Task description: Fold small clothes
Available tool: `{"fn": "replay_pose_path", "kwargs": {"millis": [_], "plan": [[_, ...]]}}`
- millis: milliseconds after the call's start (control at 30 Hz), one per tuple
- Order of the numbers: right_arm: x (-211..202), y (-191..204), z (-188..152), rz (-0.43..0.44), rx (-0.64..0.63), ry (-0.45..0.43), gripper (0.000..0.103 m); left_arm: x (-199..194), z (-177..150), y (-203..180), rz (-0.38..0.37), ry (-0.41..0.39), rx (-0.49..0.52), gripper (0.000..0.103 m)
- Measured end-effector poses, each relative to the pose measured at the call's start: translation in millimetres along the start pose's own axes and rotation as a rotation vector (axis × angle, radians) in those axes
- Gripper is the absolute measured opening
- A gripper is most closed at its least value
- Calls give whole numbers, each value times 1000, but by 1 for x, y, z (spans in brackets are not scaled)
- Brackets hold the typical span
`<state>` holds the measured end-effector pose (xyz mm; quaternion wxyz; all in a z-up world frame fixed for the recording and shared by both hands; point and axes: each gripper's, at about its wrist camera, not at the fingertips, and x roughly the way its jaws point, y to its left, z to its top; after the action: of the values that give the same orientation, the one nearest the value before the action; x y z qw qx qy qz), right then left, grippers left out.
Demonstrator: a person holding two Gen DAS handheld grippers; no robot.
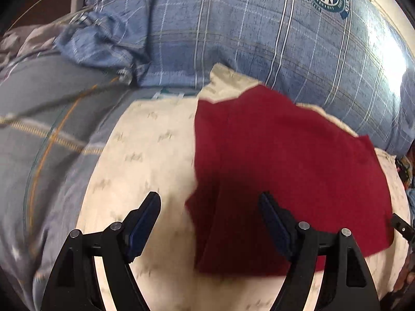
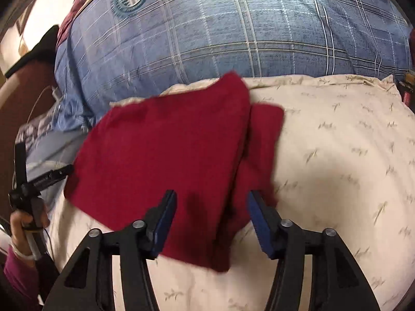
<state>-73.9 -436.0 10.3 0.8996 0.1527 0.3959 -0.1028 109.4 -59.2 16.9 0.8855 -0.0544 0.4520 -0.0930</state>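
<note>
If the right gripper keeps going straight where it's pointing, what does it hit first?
Most likely the red cloth lying on the cream pillow; the right gripper has open jaws straddling its near edge, though depth is unclear.

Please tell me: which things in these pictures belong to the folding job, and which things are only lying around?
For the job:
- red cloth, lying partly folded
- cream pillow under it, the folding surface
- left gripper, open
- right gripper, open above the cloth

Only lying around:
- blue plaid pillow
- white charger with cable
- grey plaid bedding
</note>
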Motion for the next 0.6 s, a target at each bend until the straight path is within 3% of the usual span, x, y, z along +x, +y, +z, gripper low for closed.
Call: {"fn": "replay_pose_path", "kwargs": {"millis": [100,200,300,433,600], "plan": [[7,11,-14,26,-13,39,14,-4,-10,3,2,7,-30,78],[9,17,-15,-29,-57,46,6,-4,-13,4,1,1,-48,77],[-10,13,-13,-46,-49,3,6,-10,-17,5,16,-40,-44,78],[0,6,-21,-73,-16,66,7,-3,-24,6,25,-34,-49,78],[-28,27,1,-62,32,-32,30,-5,-24,3,42,-63,-20,78]]}}
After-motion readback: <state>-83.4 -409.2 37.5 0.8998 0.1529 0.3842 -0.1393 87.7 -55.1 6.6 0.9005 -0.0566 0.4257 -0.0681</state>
